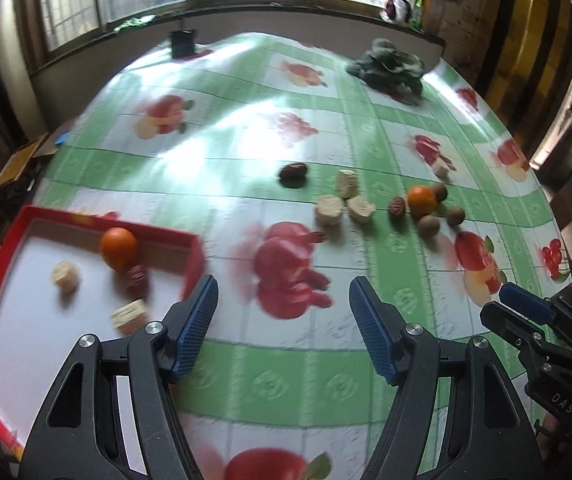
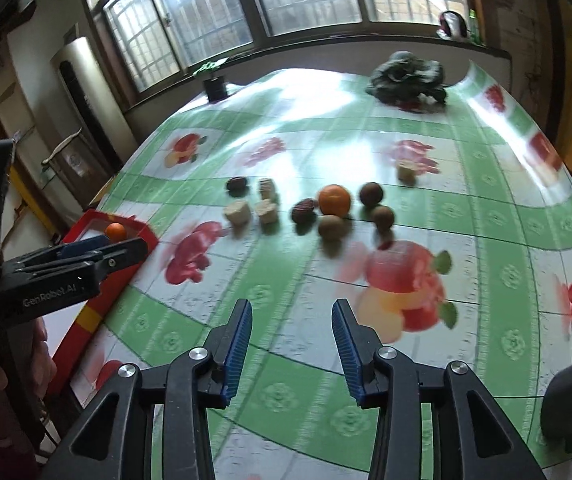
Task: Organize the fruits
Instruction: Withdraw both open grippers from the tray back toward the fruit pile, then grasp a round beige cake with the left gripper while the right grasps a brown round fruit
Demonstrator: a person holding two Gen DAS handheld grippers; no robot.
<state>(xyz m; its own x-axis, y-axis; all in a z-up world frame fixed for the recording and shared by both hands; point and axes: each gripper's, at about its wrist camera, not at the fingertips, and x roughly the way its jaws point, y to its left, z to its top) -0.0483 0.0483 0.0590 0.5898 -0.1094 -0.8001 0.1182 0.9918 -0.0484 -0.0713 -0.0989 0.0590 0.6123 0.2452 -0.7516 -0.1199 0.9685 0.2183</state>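
1. The left gripper hung open and empty over the tablecloth, beside the red tray.
2. The right gripper, jaws apart, held nothing.
3. One orange lay in the tray; another orange sat among loose fruit mid-table.
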